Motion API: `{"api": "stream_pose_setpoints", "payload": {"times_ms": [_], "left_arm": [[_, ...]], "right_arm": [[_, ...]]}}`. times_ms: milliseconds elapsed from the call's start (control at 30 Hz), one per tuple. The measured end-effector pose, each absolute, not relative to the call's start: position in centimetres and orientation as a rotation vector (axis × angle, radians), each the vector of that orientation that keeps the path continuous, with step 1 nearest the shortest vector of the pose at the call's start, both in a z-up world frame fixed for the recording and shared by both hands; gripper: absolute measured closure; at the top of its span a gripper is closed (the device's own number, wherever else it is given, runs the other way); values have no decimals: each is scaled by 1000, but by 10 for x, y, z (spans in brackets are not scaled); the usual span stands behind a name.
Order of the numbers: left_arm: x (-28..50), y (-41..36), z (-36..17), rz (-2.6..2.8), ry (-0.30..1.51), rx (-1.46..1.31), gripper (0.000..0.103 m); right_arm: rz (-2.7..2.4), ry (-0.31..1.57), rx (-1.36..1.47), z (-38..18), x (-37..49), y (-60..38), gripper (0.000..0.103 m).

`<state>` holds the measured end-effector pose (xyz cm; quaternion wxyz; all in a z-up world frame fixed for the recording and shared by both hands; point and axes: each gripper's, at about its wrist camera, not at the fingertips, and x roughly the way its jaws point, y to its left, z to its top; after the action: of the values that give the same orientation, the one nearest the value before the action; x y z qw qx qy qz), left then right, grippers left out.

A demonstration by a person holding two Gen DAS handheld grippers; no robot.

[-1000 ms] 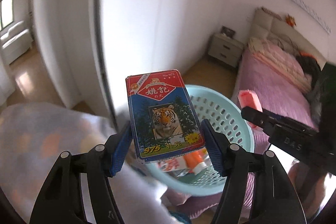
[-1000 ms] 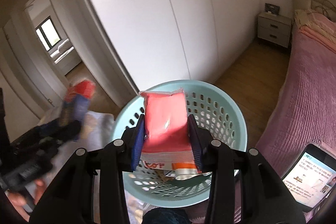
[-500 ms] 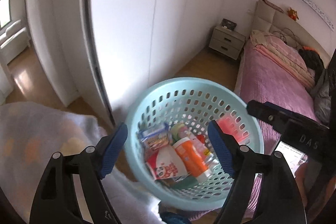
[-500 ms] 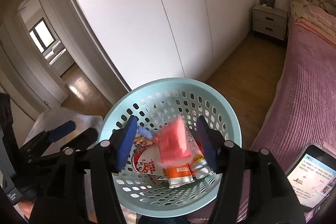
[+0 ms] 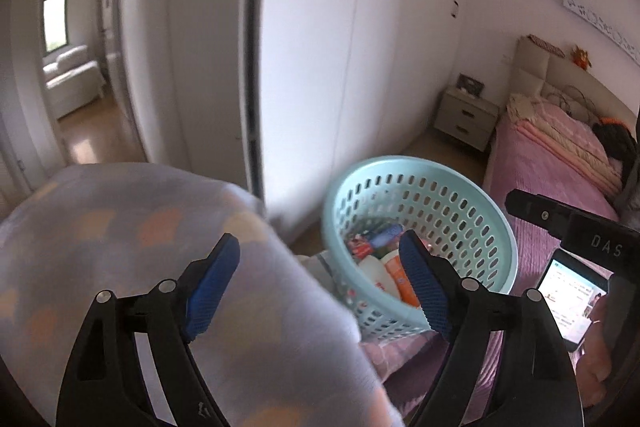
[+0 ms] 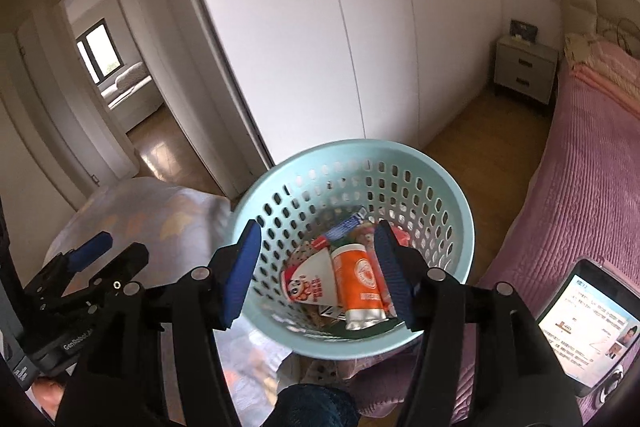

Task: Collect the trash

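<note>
A pale teal perforated basket (image 6: 352,147) sits at the bed's edge, right under my right gripper (image 6: 316,231). That gripper is open with nothing between its blue pads. Inside the basket lie an orange tube (image 6: 358,275), a white and red wrapper (image 6: 310,281), a blue wrapper (image 6: 344,227) and a red packet (image 6: 400,237). My left gripper (image 5: 316,247) has empty jaws that are opening. It hangs over a blanket just left of the basket (image 5: 420,163). In the right wrist view, the left gripper (image 6: 96,251) shows at the lower left.
A lilac blanket with orange spots (image 5: 120,247) is bunched left of the basket. A lit phone (image 6: 580,323) lies on the pink bed (image 6: 580,167). White wardrobe doors (image 6: 320,27) stand behind, with a nightstand (image 6: 524,71) at the right and a doorway (image 6: 112,67) at the left.
The left gripper let go of a tiger-print card box and the right let go of a pink packet; both dropped into the basket. Both jaws opened. The left gripper swung left over the blanket.
</note>
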<state>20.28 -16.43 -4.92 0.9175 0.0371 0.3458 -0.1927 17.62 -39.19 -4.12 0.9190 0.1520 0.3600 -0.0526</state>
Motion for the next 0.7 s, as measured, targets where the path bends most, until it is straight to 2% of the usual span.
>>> {"api": "stream_pose_setpoints", "payload": {"times_ms": [233, 367, 700], "left_arm": [[170, -131, -29, -314, 581, 104, 18], [157, -114, -38, -250, 513, 119, 16], [155, -97, -45, -186, 462, 94, 16]], "right_arm": [[-136, 674, 244, -27, 149, -357, 48], [-180, 616, 205, -23, 137, -343, 48], [-244, 538, 170, -15, 115, -331, 48]]}}
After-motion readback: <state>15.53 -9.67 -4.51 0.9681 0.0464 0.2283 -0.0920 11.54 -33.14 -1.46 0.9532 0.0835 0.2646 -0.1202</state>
